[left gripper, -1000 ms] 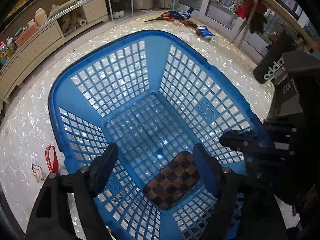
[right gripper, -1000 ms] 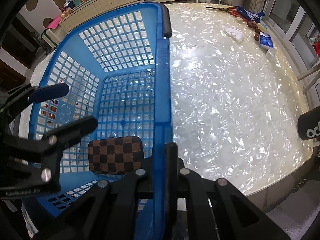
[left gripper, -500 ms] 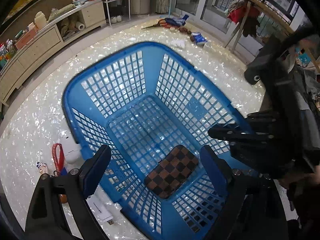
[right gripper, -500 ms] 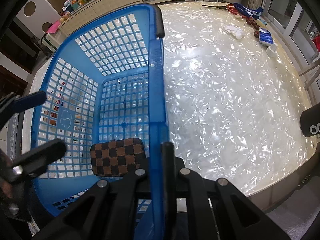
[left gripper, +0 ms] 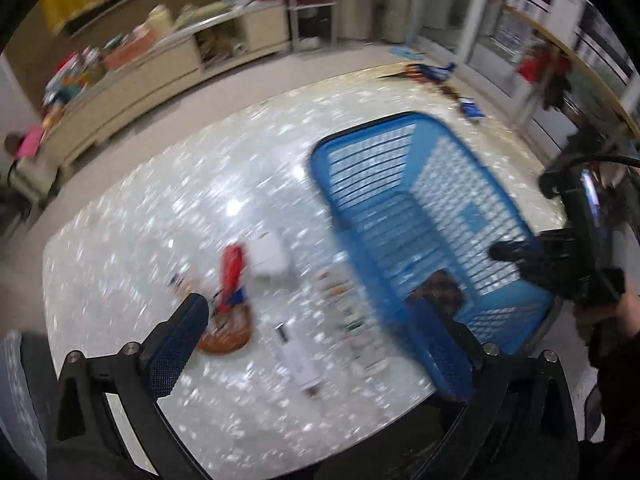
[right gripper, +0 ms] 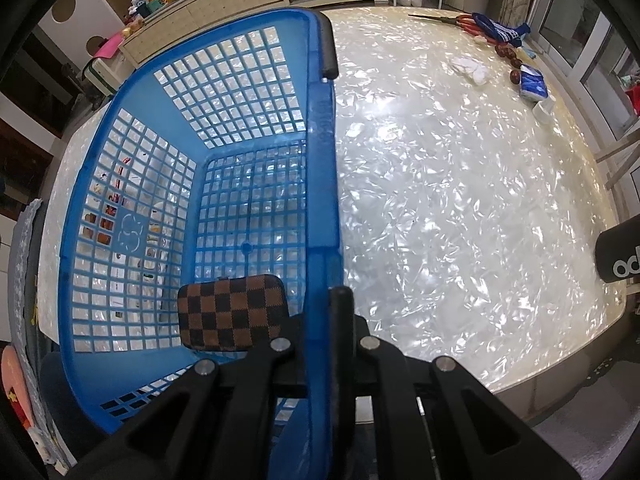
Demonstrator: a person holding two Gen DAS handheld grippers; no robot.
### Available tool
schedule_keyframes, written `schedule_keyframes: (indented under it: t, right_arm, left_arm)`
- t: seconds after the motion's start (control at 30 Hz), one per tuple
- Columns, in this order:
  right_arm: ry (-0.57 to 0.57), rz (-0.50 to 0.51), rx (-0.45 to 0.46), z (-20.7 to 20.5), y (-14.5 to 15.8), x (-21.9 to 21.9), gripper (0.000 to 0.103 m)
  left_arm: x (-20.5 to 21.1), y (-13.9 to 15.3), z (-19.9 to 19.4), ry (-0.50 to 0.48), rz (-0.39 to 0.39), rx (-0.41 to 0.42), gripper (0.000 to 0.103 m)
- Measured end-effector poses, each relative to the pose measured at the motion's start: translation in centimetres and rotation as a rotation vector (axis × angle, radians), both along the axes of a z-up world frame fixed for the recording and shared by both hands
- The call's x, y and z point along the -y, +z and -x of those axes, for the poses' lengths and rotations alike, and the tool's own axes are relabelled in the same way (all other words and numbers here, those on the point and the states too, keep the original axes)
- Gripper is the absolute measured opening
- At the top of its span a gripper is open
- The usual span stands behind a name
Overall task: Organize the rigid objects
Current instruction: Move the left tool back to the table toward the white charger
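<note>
The right gripper (right gripper: 326, 320) is clenching the basket (right gripper: 320, 152) rim while the left gripper's (left gripper: 316, 334) jaws, just spreading, are hanging released over the bench (left gripper: 160, 208).

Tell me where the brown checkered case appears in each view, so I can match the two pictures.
Left wrist view: the brown checkered case is right of centre, blurred, inside the basket.
Right wrist view: the case is lower left of centre, on the basket floor.
Shared landmark: the blue plastic lattice basket.
</note>
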State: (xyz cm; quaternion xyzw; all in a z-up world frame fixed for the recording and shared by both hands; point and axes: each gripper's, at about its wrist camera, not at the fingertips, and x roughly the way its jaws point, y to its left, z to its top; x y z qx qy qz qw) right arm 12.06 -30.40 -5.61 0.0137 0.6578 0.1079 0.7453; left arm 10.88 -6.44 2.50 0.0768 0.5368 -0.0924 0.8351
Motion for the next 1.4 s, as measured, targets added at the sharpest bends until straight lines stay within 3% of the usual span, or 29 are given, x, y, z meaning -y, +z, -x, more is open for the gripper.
schedule_keyframes:
  t: [0.23, 0.63, 0.87, 1.1, 1.4]
  right_arm:
    - [0.005, 0.01, -0.001, 0.1, 0.2, -0.1, 0.005]
    - [0.015, 0.039, -0.008, 0.5, 0.2, -0.6, 0.005]
    - [0.017, 0.043, -0.011, 0.5, 0.2, -0.7, 0.005]
    - [0.018, 0.045, -0.016, 0.5, 0.2, -0.7, 0.005]
    - [0.02, 0.054, -0.019, 0.4, 0.1, -0.7, 0.005]
  left_arm:
    - [-6.9, -3.4, 0.5, 0.141, -0.028, -0.062, 0.103]
    - [-13.8, -10.5, 0.9, 0.247, -0.159, -0.133, 0.103]
    - [-16.8, -13.3, -0.2, 0.359, -0.144, -0.151, 0.103]
    - [-19.3, -15.7, -1.3, 0.456, -0.028, -0.193, 0.103]
    - [-21.4, -16.5, -2.6, 0.518, 0.027, -0.202, 0.103]
